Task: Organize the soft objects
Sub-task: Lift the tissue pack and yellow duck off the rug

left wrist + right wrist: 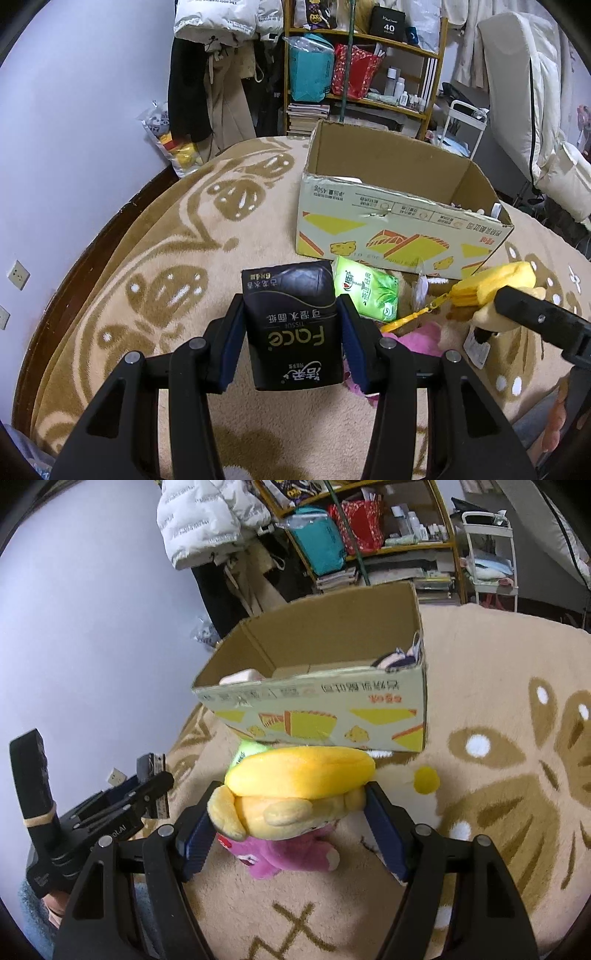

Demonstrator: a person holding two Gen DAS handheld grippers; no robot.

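Both grippers are carrying soft things toward the cardboard box (399, 206) on the patterned blanket (155, 258).

Left gripper (291, 325) is clamping the black tissue pack (291, 325) between its blue pads, while the right gripper (291, 812), spread wide, is pinching the yellow plush toy (295, 790) across its width. Green tissue pack (365, 291) and pink plush (288, 853) are lying below, just in front of the box. Each load probably needs to be clearing the near wall before letting go, one hand at a time.
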